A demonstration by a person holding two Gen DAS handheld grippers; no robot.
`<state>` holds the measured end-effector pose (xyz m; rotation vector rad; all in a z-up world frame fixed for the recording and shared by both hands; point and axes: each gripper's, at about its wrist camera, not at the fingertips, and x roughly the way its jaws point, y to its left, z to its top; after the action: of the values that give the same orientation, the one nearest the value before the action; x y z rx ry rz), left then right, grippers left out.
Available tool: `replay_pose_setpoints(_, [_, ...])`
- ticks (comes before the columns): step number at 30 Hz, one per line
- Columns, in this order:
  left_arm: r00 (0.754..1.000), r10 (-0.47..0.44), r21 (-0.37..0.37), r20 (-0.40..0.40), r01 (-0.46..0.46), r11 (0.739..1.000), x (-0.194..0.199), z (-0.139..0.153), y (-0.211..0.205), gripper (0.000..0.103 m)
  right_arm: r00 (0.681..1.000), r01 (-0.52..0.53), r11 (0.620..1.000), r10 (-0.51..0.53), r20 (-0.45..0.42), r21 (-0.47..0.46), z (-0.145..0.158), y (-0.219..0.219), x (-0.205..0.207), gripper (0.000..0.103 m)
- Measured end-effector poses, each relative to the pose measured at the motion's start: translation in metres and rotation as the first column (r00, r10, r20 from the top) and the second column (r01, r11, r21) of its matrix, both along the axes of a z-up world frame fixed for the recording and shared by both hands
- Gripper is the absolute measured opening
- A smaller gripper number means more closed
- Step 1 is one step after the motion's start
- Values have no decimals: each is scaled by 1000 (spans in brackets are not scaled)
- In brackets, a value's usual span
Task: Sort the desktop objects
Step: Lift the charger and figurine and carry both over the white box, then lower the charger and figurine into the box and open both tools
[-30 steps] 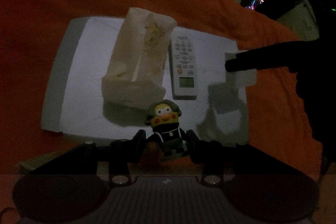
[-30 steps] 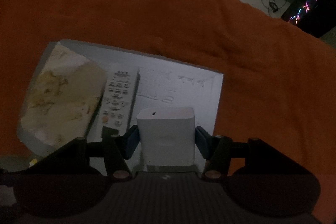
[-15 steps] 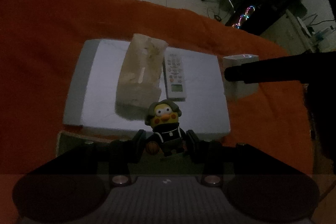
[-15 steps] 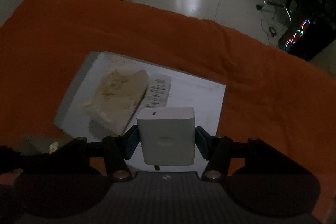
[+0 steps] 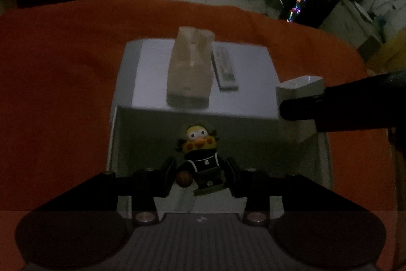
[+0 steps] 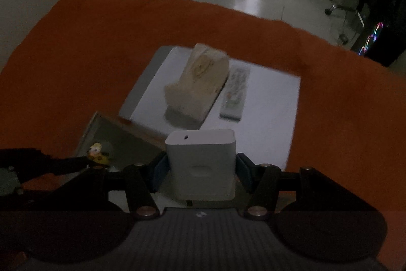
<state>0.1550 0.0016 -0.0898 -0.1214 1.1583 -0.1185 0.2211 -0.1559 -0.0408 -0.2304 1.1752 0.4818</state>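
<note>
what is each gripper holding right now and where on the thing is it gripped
The left gripper holds the duck figurine by the sides of its black body. The right gripper holds the white charger block by its two side faces.

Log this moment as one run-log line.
left gripper: shut on duck figurine | right gripper: shut on white charger | below: open box

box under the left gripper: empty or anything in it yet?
Looks empty: the box shows bare floor. The duck figure hangs clamped in the left gripper above it; part stays hidden.
</note>
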Motion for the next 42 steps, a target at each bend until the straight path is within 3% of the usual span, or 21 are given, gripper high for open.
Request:
replay_pose_setpoints(8, [999, -24, 50, -44, 26, 998, -20, -24, 2, 36, 996, 13, 1000, -13, -92, 3, -49, 0, -29, 60])
replay_pose_setpoints(25, [996, -1, 101, -92, 10, 995, -18, -95, 30, 36, 966, 47, 999, -51, -254, -23, -156, 6, -48, 60])
replay_pose_setpoints(33, [998, -37, 160, -54, 45, 986, -17, -100, 16, 35, 959, 27, 998, -43, -281, -60, -185, 13, -56, 60])
replay_pose_setpoints(35, [997, -66, 148, -47, 72, 986, -19, -100, 11, 20, 958, 24, 997, -42, -283, -67, -189, 14, -58, 60])
replay_pose_setpoints(42, [995, -78, 179, -65, 89, 980, -20, -111, 6, 20, 955, 28, 997, -48, -292, -75, -197, 9, -61, 60])
